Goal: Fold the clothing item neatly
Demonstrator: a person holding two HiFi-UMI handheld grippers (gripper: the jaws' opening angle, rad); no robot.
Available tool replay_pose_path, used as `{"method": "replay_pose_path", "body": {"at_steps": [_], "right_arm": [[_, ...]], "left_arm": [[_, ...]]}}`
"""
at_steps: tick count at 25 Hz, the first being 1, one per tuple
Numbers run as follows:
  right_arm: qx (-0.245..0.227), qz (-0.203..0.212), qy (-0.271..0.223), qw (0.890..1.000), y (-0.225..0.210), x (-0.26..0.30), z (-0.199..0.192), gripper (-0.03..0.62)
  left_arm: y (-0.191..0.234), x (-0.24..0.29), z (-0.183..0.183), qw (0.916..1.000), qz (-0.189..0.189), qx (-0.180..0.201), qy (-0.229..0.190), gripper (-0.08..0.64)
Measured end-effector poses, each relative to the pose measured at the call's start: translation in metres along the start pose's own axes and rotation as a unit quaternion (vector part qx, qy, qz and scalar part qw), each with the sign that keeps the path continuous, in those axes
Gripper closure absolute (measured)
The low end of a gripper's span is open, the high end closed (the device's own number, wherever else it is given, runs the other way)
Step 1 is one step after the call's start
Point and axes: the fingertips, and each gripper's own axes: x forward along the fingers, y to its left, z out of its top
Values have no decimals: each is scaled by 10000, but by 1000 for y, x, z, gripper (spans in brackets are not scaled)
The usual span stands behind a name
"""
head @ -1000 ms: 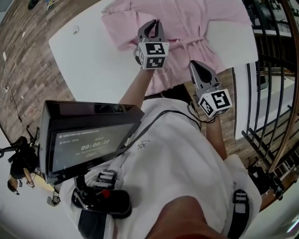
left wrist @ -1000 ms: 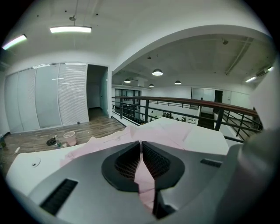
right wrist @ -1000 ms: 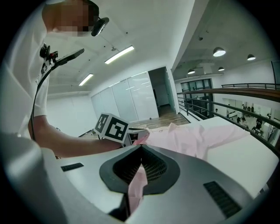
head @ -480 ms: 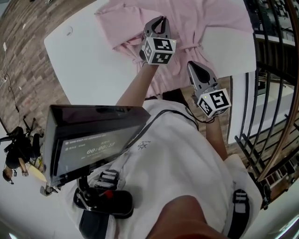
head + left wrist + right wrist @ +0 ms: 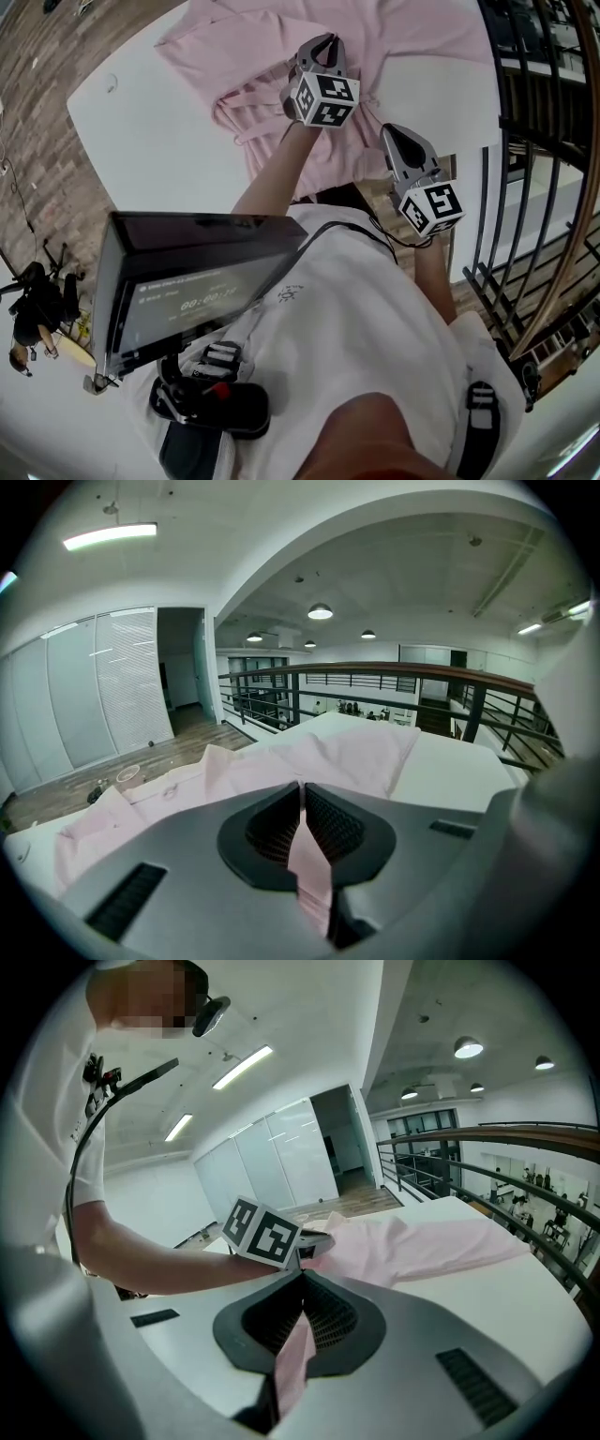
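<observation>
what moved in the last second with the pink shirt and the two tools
The left tool, shut on a fold of the pink shirt, carried it a little forward and to the right over the table, and the cloth to its left bunched up. Nothing was taken hold of or let go. The right tool stayed at the near edge, shut on the shirt too.

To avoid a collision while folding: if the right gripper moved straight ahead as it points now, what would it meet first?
Likely the left gripper, by its marker cube, which sits just beyond the right gripper's jaws, over the pink shirt; depth is unclear.
</observation>
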Motion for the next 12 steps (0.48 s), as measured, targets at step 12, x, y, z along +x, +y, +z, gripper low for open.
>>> {"method": "replay_pose_path", "body": {"at_steps": [12], "right_arm": [[40,32,101,9999,-7,0,3,589]], "left_arm": [[-40,18,-44,9930,-785,227,852,453]]}}
